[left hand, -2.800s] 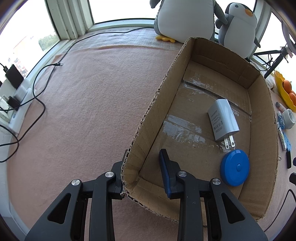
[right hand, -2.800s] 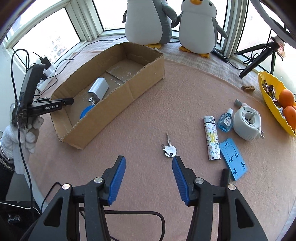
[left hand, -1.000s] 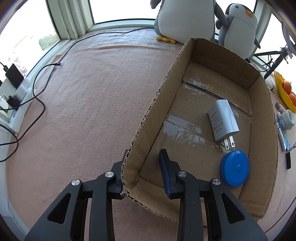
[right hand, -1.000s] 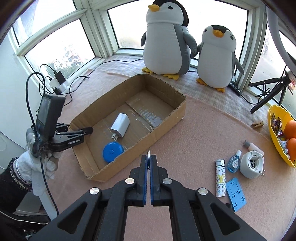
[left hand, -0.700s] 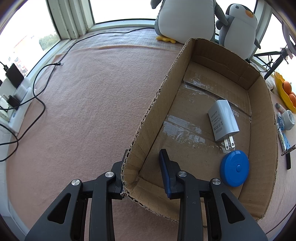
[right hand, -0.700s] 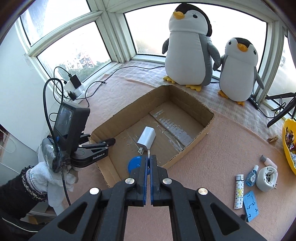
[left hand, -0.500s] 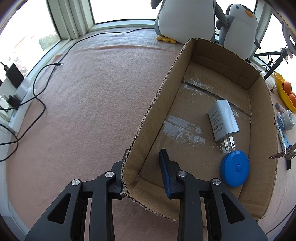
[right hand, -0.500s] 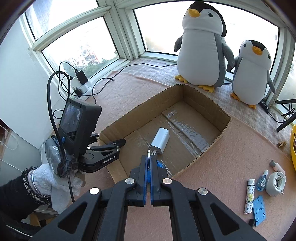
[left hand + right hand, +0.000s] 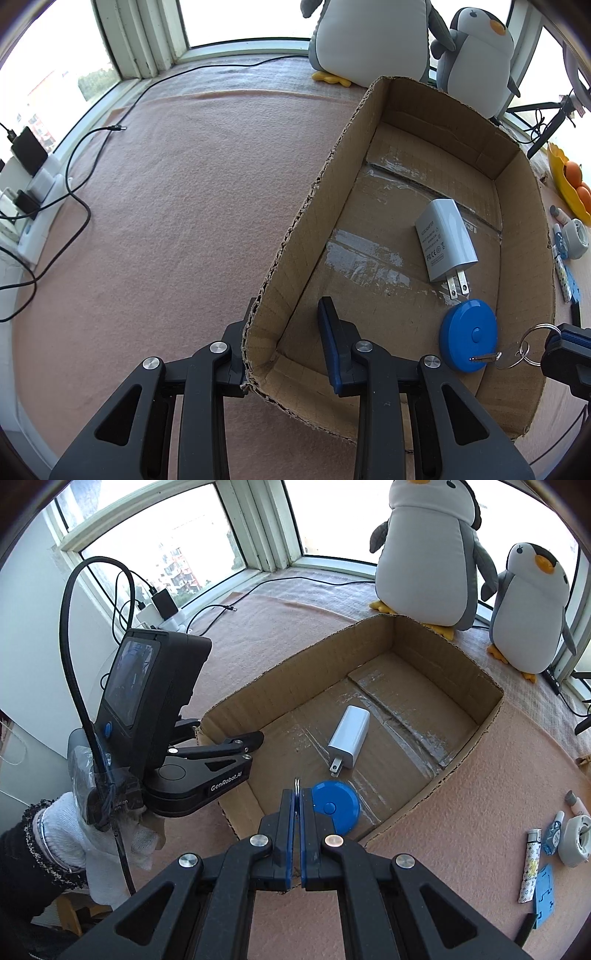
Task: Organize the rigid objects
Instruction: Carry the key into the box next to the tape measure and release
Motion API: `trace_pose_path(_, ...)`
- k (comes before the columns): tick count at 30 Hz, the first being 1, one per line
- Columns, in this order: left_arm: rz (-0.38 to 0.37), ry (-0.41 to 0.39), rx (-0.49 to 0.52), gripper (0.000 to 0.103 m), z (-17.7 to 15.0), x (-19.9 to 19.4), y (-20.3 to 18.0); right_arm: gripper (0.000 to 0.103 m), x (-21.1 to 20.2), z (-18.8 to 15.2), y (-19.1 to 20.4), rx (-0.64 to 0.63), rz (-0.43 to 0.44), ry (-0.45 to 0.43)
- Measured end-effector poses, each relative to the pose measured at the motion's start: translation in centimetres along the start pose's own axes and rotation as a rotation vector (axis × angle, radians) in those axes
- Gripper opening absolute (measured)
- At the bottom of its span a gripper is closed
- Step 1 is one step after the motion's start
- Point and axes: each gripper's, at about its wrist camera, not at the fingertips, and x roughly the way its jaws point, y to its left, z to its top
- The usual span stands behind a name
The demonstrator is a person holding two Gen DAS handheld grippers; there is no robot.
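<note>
The keys point(image 9: 511, 356), lying on the bench a moment ago, now hang pinched in the right gripper point(image 9: 296, 805) above the cardboard box point(image 9: 436, 782), over its near corner by the blue disc point(image 9: 334, 806); release looks imminent. The left gripper point(image 9: 284, 343) clamps the box's corner wall.

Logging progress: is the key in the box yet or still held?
Still held: the right claw grips the key above the box.
</note>
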Motion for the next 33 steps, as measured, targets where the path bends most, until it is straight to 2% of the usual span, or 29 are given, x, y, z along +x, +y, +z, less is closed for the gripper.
trace_pose_path(4, 0.000, 0.000, -0.001, 0.029, 0.0, 0.0, 0.0, 0.002, -0.2, 0.0, 0.2, -0.007, 0.003, -0.005)
trace_pose_path(5, 0.000, 0.000, -0.001, 0.029, 0.0, 0.0, 0.0, 0.006, -0.1, 0.1, 0.2, -0.010, 0.005, 0.000)
trace_pose_path(6, 0.000, 0.000, -0.001, 0.029, 0.0, 0.0, 0.0, 0.011, -0.2, 0.1, 0.3, -0.012, 0.001, 0.000)
trace_pose_path(8, -0.001, 0.000, -0.001, 0.029, 0.0, 0.0, 0.0, 0.047, -0.6, 0.0, 0.4, -0.018, -0.014, -0.023)
trace_pose_path(10, 0.000, -0.001, 0.000, 0.029, 0.0, 0.0, 0.0, 0.055, -1.1, 0.0, 0.3, -0.018, -0.019, -0.040)
trace_pose_path(20, 0.000, 0.000, 0.001, 0.029, 0.0, 0.0, 0.0, 0.055, -3.7, -2.1, -3.3, 0.084, -0.057, -0.057)
trace_pose_path(28, 0.000, -0.001, 0.001, 0.029, 0.0, 0.0, -0.1, 0.055, -7.6, -6.5, -8.6, 0.200, -0.145, -0.097)
trace_pose_path(31, 0.001, 0.000, 0.000, 0.029, 0.0, 0.0, -0.1, 0.055, -8.6, -8.2, -10.5, 0.245, -0.144, -0.092)
trace_pose_path(33, 0.001, -0.001, 0.000, 0.029, 0.0, 0.0, -0.1, 0.055, -9.1, -9.4, -11.7, 0.277, -0.179, -0.082)
